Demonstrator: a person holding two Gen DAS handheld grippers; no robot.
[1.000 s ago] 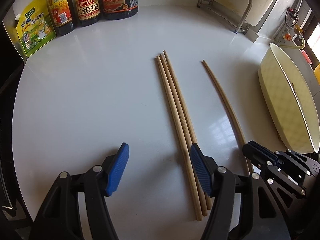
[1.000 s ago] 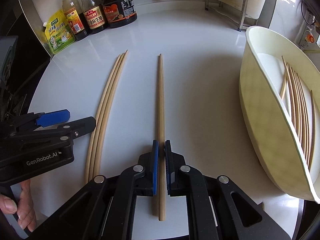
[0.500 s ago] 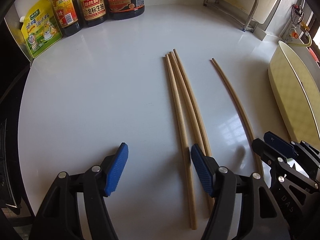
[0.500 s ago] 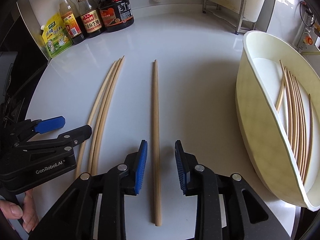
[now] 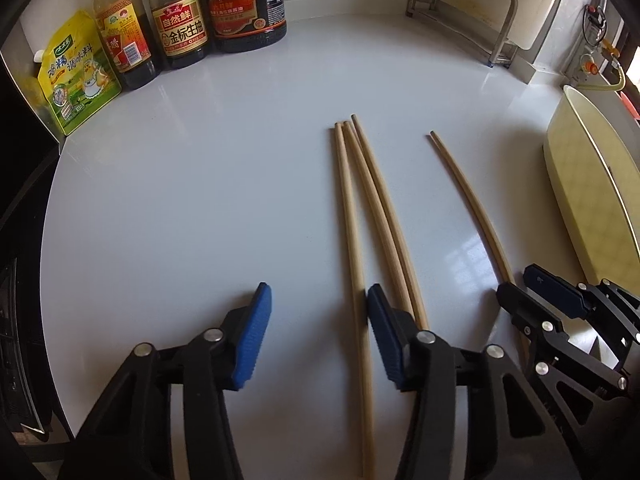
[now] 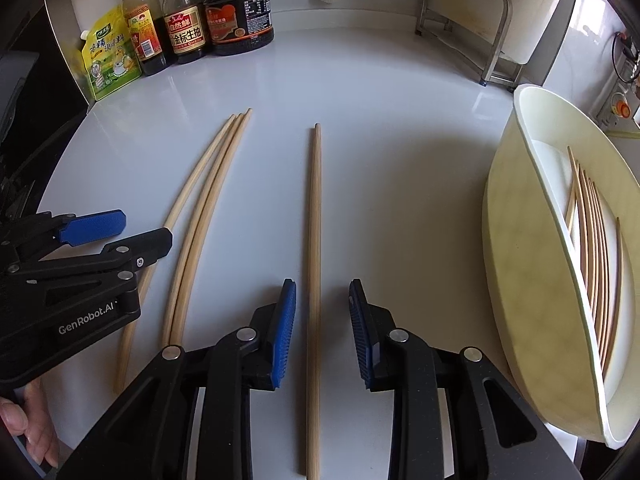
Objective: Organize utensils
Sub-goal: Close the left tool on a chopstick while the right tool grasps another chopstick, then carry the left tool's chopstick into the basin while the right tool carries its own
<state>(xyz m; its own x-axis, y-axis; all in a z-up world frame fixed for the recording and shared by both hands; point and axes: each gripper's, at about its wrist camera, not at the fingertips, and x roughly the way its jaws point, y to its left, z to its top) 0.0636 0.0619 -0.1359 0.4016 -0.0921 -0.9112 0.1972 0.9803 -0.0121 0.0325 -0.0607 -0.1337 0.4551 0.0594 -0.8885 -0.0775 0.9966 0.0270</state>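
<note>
Chopsticks are sorted into two lots on the white bench [image 6: 360, 120]: three lie close together as a bundle [image 5: 372, 216], tips nearly touching at the far end, and a single chopstick [image 6: 315, 240] lies apart to their right, running straight away from the camera. That lone stick sits squarely in the gap of the right gripper [image 6: 322, 320], whose blue pads stand well open on either side of it without touching, holding nothing; the lining-up looks deliberate, so that one closing of the pads would catch the stick near its close end. To the right, near the bench edge, a cream tub [image 6: 520, 280] holds a row of chopsticks [image 6: 592, 248] laid lengthwise, which suggests it is where the loose ones are meant to go. The left gripper [image 5: 318, 328] is likewise wide open and empty, low over the bench; its right-hand pad rests between the leftmost stick of the bundle and the other two, so only that one stick lies inside its span, possibly to pick it out alone. Both grippers point forward along the sticks, roughly parallel and side by side, the left one's body showing at the left edge of the right wrist view with the person's hand [image 6: 28, 420] beneath it. Sauce bottles [image 5: 180, 20] and a yellow seasoning pouch [image 5: 76, 76] stand at the far left, well clear
</note>
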